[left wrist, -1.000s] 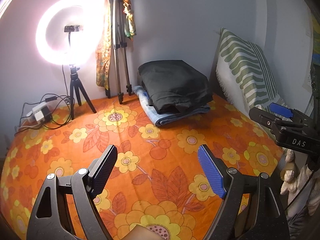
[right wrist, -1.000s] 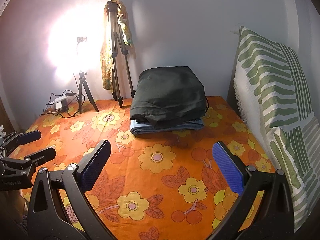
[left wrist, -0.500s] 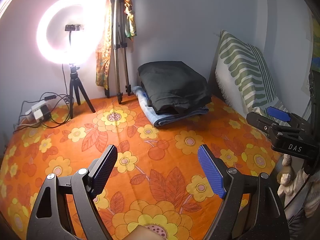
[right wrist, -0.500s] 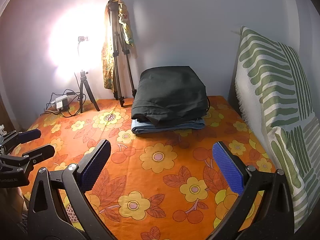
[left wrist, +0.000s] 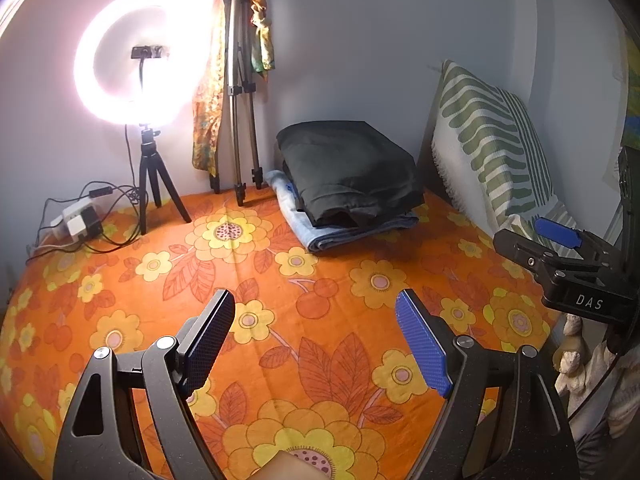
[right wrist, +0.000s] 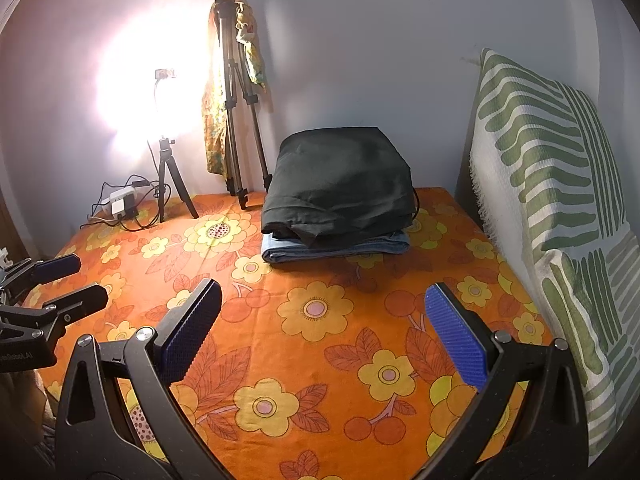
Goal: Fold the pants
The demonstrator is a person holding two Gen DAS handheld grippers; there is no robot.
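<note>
Dark folded pants (left wrist: 348,172) (right wrist: 340,188) lie on top of a folded light-blue garment (left wrist: 344,234) (right wrist: 336,250) at the back of the bed, near the wall. The bed carries an orange flowered cover (left wrist: 280,280) (right wrist: 320,340). My left gripper (left wrist: 316,332) hovers open over the cover's near part, nothing between its blue pads. My right gripper (right wrist: 324,324) is likewise open and empty, well short of the pile. Each gripper shows at the edge of the other's view: the right gripper (left wrist: 560,248) at the right edge, the left gripper (right wrist: 60,284) at the left edge.
A lit ring lamp (left wrist: 136,56) on a small tripod and a taller tripod (left wrist: 240,120) draped with a patterned cloth stand at the back left. A power strip with cables (left wrist: 76,220) lies by the wall. A green-striped pillow (right wrist: 552,200) leans along the right side.
</note>
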